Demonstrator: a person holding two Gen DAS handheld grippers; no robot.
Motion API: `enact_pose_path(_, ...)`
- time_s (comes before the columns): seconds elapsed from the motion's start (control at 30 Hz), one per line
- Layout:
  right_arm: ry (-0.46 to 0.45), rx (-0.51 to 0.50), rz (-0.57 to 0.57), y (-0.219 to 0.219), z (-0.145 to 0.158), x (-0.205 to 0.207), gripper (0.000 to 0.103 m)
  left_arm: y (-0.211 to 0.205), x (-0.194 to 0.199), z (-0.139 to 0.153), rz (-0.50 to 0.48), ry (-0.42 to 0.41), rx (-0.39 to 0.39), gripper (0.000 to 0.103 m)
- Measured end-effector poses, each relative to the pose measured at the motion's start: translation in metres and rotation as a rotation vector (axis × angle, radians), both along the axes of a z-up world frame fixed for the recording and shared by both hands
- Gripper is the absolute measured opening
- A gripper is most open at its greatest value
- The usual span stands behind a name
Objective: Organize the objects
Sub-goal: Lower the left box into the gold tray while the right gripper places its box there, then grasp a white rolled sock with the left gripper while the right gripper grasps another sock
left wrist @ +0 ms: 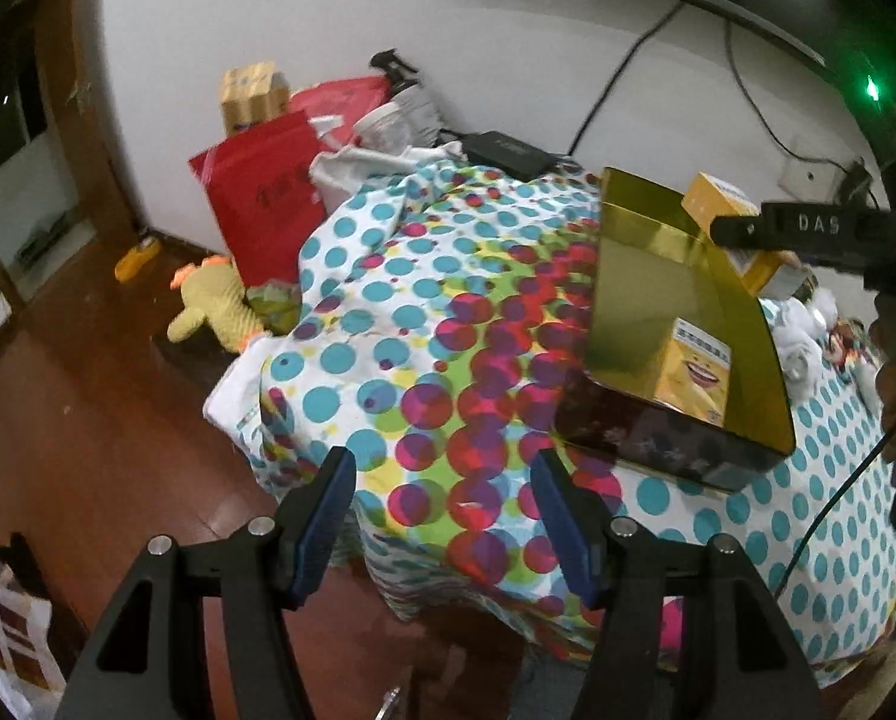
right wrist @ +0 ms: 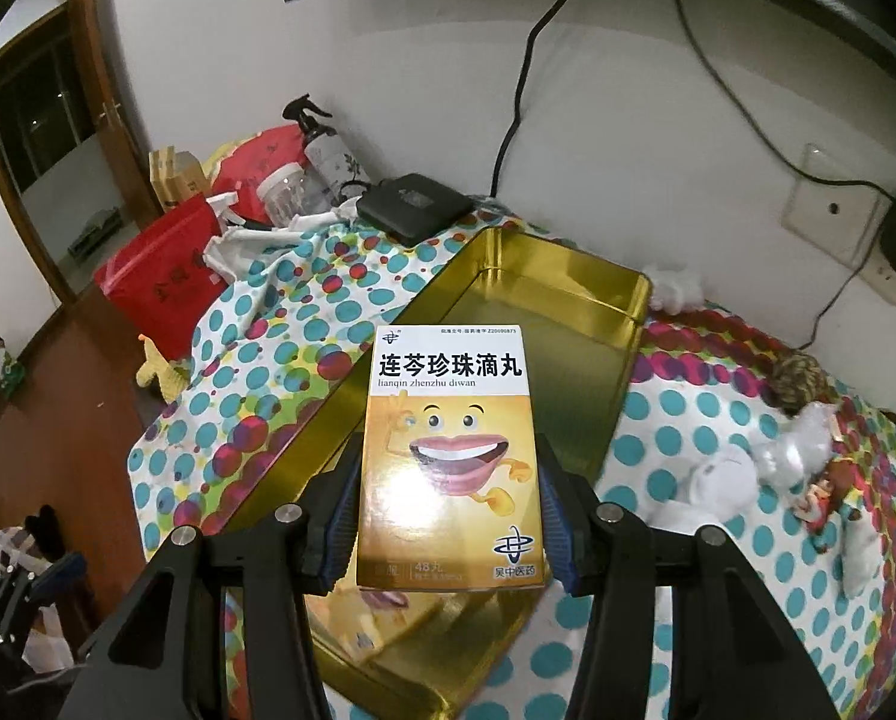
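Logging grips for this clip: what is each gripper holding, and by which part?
The right gripper holds the yellow medicine box by the lower part of its two long sides, above the gold tin. The left gripper holds nothing.

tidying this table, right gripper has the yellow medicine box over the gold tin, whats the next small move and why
Probably lower the medicine box into the gold tin and then open the jaws. The right gripper is clamped on the box's sides, the box hangs above the tin's bare interior, and the left gripper is open and holds nothing, off to the side.
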State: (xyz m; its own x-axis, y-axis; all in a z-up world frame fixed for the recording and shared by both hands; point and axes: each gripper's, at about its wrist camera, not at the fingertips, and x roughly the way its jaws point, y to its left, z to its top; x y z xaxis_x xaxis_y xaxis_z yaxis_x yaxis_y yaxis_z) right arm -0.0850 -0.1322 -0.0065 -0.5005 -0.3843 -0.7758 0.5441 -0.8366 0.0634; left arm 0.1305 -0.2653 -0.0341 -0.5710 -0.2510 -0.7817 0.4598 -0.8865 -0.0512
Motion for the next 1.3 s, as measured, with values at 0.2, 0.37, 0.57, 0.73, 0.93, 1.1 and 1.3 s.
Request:
enact_pose_path(0.2,-0.027,0.019,-0.001,-0.016,-0.017,-0.011,0.049,-0.007,0.001,-0.004,0.024,-0.016,-0.011,0.062)
enact_pose_path(0.37,-0.05,0.019,0.001,-0.02,-0.03,-0.017,0.054,-0.007,-0.002,-0.009,0.02,-0.038,0.004,0.062)
enact_pose_path(0.57,0.077,0.03,0.001,-0.005,-0.02,0.001,0.079,0.003,-0.007,-0.007,0.006,-0.04,-0.021,0.062)
enact_pose_path(0.73,0.171,0.011,-0.048,0.049,-0.011,0.024,0.083,0.024,-0.016,-0.008,-0.053,-0.037,-0.021,0.062)
enact_pose_path(0.93,0.201,0.024,-0.187,0.133,-0.021,0.031,0.083,0.059,-0.03,-0.007,-0.143,-0.046,-0.038,0.063)
enact_pose_path(1.1,0.163,0.036,-0.322,0.197,-0.038,0.023,0.083,0.101,-0.047,0.002,-0.235,-0.032,-0.056,0.062)
enact_pose_path(1.3,0.175,0.09,-0.42,0.246,-0.051,0.009,0.083,0.16,-0.075,0.012,-0.383,-0.006,-0.05,0.062)
